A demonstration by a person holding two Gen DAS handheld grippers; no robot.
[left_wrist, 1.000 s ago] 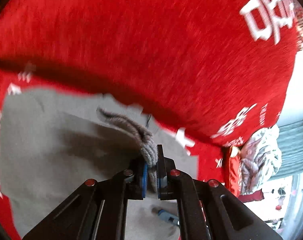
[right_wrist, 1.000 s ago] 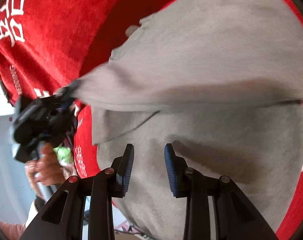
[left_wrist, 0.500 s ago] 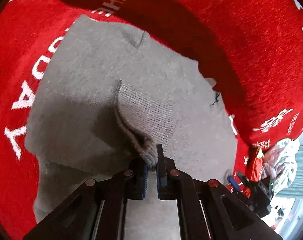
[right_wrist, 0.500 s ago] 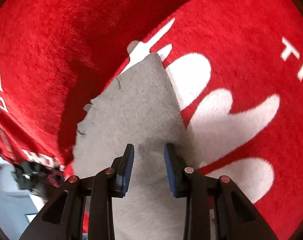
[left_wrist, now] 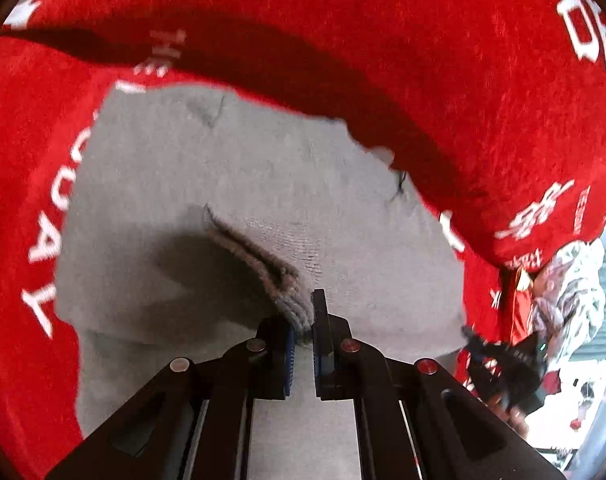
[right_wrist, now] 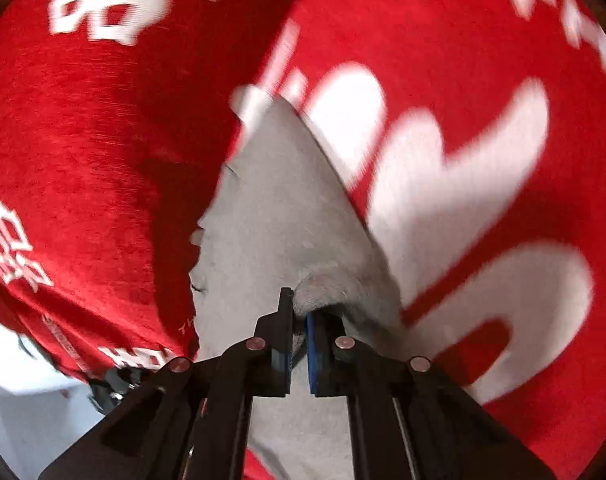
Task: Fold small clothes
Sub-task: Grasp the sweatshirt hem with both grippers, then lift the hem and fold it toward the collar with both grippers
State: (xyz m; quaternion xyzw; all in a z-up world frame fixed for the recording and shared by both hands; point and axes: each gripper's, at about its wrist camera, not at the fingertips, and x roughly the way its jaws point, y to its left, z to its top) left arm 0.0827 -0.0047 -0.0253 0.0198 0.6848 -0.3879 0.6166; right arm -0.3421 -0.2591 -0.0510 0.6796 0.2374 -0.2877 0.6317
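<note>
While the left gripper (left_wrist: 303, 322) pinches a ribbed edge of the grey garment (left_wrist: 231, 184), spread on the red cloth (left_wrist: 443, 60) toward twelve o'clock, and the right gripper (right_wrist: 299, 316) clamps another bunched edge, uneven pulling could slip either shallow hold and skew the fold.

a home-like room: red printed blanket (left_wrist: 423, 60) as work surface, bundled clothes (left_wrist: 567, 292) beside it.

Red cloth (left_wrist: 383, 60) with white lettering covers surface; bright daylit area (left_wrist: 583, 408) beyond its edge.
</note>
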